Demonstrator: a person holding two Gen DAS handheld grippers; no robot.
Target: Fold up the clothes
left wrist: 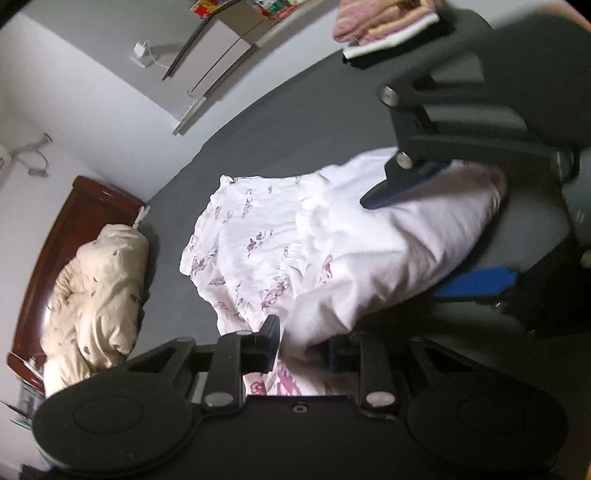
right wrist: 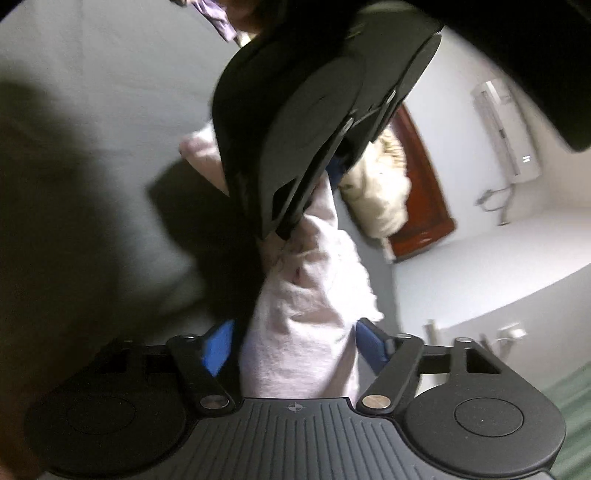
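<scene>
A white garment with purple flower print [left wrist: 280, 251] hangs bunched over the grey bed sheet [left wrist: 295, 122]. My left gripper [left wrist: 306, 350] is shut on its near edge. My right gripper [left wrist: 432, 221] shows at the right of the left wrist view, its jaws around the other end of the garment. In the right wrist view the same garment [right wrist: 306, 332] runs between my right gripper's [right wrist: 295, 347] blue pads [right wrist: 218, 347], which press on it, and the left gripper [right wrist: 310, 122] fills the frame above it.
A cream floral quilt [left wrist: 96, 295] lies bunched by the dark red wooden headboard [left wrist: 55, 243]. Folded pink and white clothes [left wrist: 380, 22] lie at the bed's far side. A wall air conditioner [right wrist: 506, 125] hangs on the white wall.
</scene>
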